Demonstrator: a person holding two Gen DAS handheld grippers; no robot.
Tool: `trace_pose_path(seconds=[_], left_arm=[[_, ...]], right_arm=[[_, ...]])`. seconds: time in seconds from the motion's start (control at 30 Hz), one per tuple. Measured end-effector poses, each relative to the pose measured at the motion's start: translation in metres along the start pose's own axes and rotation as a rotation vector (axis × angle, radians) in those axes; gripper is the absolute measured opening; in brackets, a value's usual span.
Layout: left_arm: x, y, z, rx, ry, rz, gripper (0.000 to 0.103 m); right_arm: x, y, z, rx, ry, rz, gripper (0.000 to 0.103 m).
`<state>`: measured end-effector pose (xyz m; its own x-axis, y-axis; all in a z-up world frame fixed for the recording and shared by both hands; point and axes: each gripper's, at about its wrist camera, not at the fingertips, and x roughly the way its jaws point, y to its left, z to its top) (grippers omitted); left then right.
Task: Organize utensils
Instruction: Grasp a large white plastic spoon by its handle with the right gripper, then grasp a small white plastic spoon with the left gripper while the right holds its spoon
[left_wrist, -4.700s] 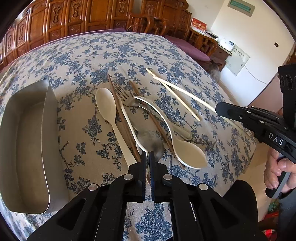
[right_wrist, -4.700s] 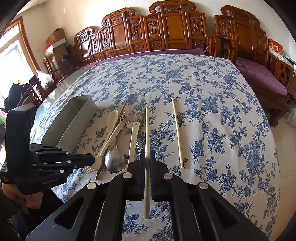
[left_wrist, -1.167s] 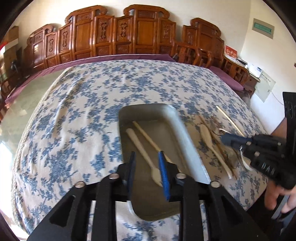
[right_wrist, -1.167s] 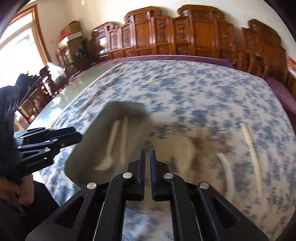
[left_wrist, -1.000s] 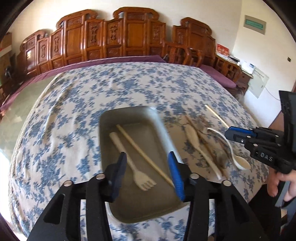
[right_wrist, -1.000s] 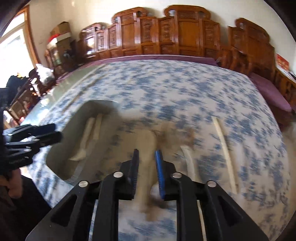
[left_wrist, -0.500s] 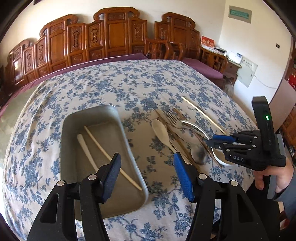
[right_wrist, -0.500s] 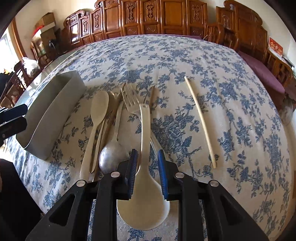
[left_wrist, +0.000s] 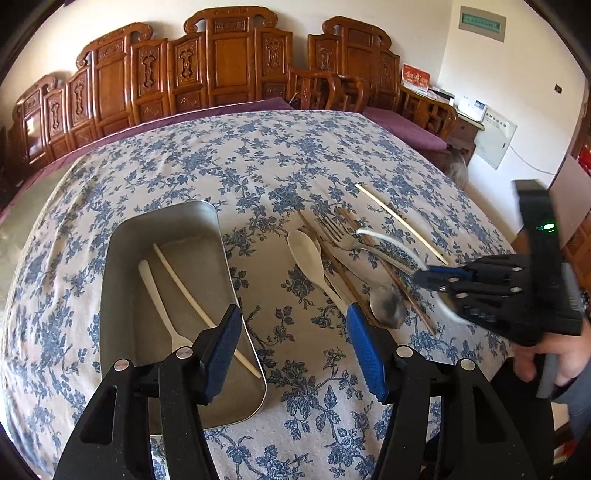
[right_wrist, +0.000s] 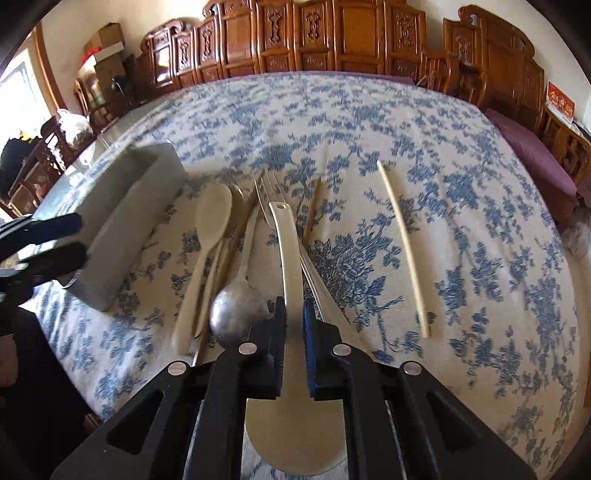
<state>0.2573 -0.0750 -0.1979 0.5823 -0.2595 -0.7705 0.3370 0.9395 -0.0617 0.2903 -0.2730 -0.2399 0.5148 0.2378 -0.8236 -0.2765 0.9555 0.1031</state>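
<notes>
I am working over a table (left_wrist: 258, 155) under a blue-flowered cloth, and the biggest thing on it is the metal tray (left_wrist: 118, 266) at my left, which already holds a pale fork (left_wrist: 159, 302) and one pale chopstick (left_wrist: 199, 310) lying flat on its floor. To the right of the tray, apart from it, sits the pile I have yet to clear: a cream ladle (right_wrist: 288, 258) with a long flat handle, a cream spoon (left_wrist: 306, 254), a steel spoon (right_wrist: 236, 314), a steel fork (left_wrist: 340, 236), some dark wooden chopsticks (left_wrist: 373, 258), and a lone pale chopstick (right_wrist: 402, 243) off to the far right. My right gripper (right_wrist: 293, 328) has its fingers either side of the ladle's handle just above the bowl, with only a thin gap showing, so I cannot say whether it grips yet. I judge the ladle light, stiff and smooth, likely plastic, so it may pivot bowl-down in the pads; taking it near the bowl, where the weight sits, seems the sound place. It lies across the steel fork, so a straight lift should spare the pile a nudge. My left gripper (left_wrist: 291, 343) hangs wide apart and empty above the cloth between tray and pile. The thin chopsticks look the fiddliest: slim, round and prone to roll, best pinched mid-length.
</notes>
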Motion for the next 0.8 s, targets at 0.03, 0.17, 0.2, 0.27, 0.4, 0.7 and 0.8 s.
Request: trace_pose_path(seconds=[0.03, 0.17, 0.2, 0.27, 0.4, 0.7, 0.8], left_arm=[[0.001, -0.001, 0.001, 0.004, 0.002, 0.006, 0.056], [0.003, -0.014, 0.004, 0.036, 0.012, 0.027, 0.056], [0.005, -0.018, 0.004, 0.042, 0.014, 0.03, 0.056], [0.012, -0.022, 0.006, 0.034, 0.026, 0.026, 0.056], [0.037, -0.028, 0.007, 0.009, 0.082, 0.016, 0.056], [0.076, -0.037, 0.013, -0.026, 0.147, 0.021, 0.038], [0.088, -0.037, 0.015, -0.041, 0.17, 0.048, 0.031]], right_arm=[[-0.007, 0.0, -0.001, -0.003, -0.011, 0.0, 0.011], [-0.037, -0.005, -0.005, -0.007, -0.058, 0.009, 0.011], [-0.042, -0.007, -0.006, -0.006, -0.064, 0.01, 0.011], [-0.048, -0.011, -0.007, -0.004, -0.069, 0.007, 0.011], [-0.055, -0.019, -0.007, 0.003, -0.083, -0.005, 0.011], [-0.059, -0.033, -0.007, 0.043, -0.09, 0.021, 0.011], [-0.059, -0.034, -0.007, 0.049, -0.091, 0.03, 0.011]])
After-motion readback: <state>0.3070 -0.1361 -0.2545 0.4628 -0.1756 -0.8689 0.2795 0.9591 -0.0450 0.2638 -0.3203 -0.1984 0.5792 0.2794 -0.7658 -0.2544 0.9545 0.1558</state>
